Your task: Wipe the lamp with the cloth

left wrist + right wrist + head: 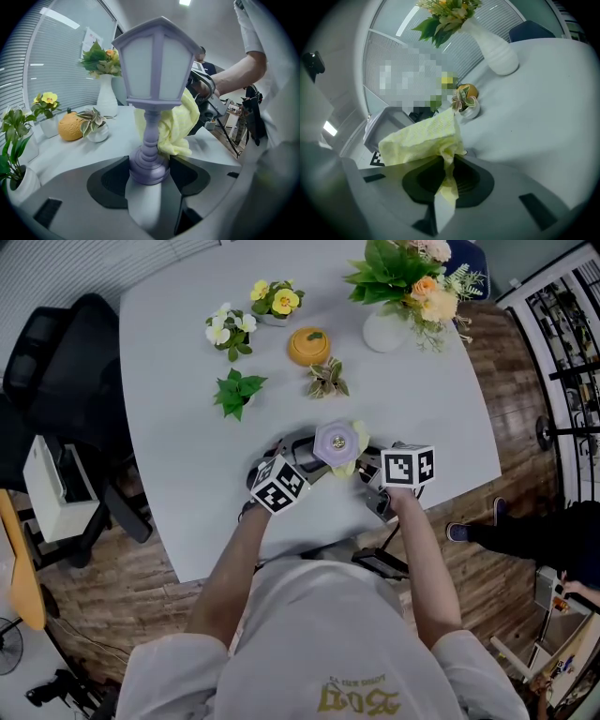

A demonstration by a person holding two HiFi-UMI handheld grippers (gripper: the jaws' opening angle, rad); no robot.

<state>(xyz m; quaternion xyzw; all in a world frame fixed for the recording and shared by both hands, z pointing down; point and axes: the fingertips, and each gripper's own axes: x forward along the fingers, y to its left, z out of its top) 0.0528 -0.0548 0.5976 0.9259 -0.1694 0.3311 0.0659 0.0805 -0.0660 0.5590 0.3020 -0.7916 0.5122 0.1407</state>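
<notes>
- Overhead, the lamp [337,442] showed only its shade top; post and base were hidden beneath.
- Left gripper [149,171] clamped the lamp's base between its jaws.
- Right gripper [443,187] pinched the yellow cloth [423,136], which lay against the lamp's post under the shade.
- White vase [499,58] stood beyond the lamp, bouquet cut off.

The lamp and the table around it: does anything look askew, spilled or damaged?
Nothing stands out. The lamp is upright, its base clamped by the left hand-held gripper; the right hand-held gripper holds the yellow cloth against its side. Nothing is spilled.
</notes>
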